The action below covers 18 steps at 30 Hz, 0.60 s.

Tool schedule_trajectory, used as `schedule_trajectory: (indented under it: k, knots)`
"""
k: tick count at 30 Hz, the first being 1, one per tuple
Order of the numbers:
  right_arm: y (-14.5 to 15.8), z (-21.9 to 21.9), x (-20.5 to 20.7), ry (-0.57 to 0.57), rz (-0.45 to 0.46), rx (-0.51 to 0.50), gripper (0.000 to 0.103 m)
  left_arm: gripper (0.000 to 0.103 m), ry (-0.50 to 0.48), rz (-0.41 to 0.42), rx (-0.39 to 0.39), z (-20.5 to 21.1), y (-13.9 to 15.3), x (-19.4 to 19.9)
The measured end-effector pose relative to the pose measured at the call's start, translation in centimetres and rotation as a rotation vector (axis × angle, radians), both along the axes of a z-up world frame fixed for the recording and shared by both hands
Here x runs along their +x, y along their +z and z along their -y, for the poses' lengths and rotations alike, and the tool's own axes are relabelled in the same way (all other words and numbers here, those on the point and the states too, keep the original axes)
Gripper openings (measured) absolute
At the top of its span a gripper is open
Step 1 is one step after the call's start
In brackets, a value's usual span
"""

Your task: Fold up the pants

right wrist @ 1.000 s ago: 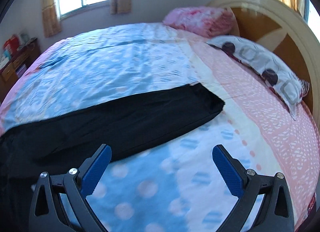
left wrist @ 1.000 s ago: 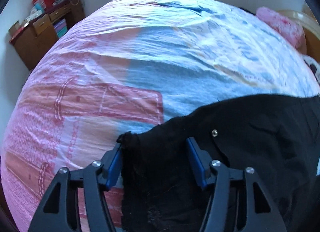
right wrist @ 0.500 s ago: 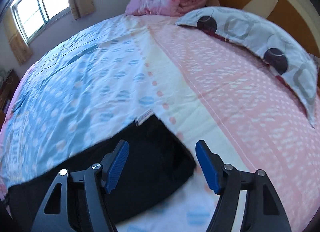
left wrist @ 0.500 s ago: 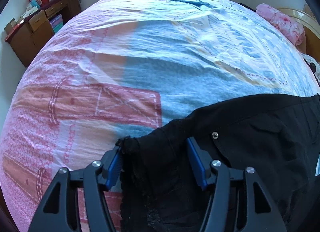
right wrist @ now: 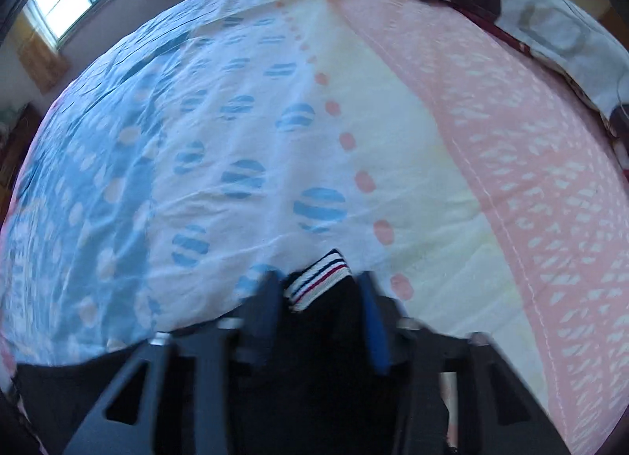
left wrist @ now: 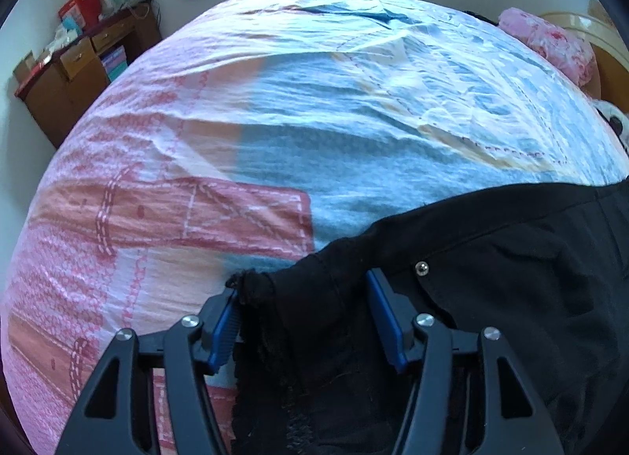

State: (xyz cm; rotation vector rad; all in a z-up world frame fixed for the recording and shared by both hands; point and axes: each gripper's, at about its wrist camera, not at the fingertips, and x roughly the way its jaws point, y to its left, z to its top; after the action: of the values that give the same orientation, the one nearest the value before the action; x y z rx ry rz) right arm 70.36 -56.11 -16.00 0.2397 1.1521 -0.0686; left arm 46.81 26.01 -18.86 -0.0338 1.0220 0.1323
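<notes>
L claw closing on black pants waist, bottom centre; my R claw closing round striped cuff (blurry).

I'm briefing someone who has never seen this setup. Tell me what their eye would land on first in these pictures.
First, the black pants lying dark across the pastel pink, blue and cream bedspread. Next, the left gripper straddling the bunched waist end, its jaws closing. In the right wrist view, a striped white, navy and red cuff pokes out between the closing blue pads of the right gripper, with a circle-patterned pillow beyond.
</notes>
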Motion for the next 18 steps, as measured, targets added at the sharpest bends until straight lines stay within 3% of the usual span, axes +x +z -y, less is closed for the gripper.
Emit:
schedule_trajectory:
  k: [1,2,5,7,13,18]
  knots:
    - [0.4,0.2,-0.4,-0.008,0.009,0.011,0.016,0.048,-0.011,0.003,-0.01,0.1,0.2,0.1]
    - [0.9,0.1,-0.9,-0.006,0.023,0.004,0.015,0.029,-0.022,0.007,-0.033,0.1,0.5,0.0]
    - [3.8,-0.6,-3.3,0.014,0.092,-0.017,0.012,0.02,-0.031,0.002,-0.07,0.4,1.3,-0.1]
    - [6.4,-0.7,-5.4,0.031,0.151,-0.023,0.012,0.019,-0.039,0.027,-0.06,0.7,2.1,-0.8]
    - [13.9,0.2,-14.7,0.063,0.304,-0.008,0.012,0.019,-0.06,0.169,-0.157,0.4,6.5,-5.3]
    - [18.2,1.5,-24.1,0.065,0.394,0.004,0.012,0.019,-0.081,0.266,-0.232,0.6,9.9,-10.3]
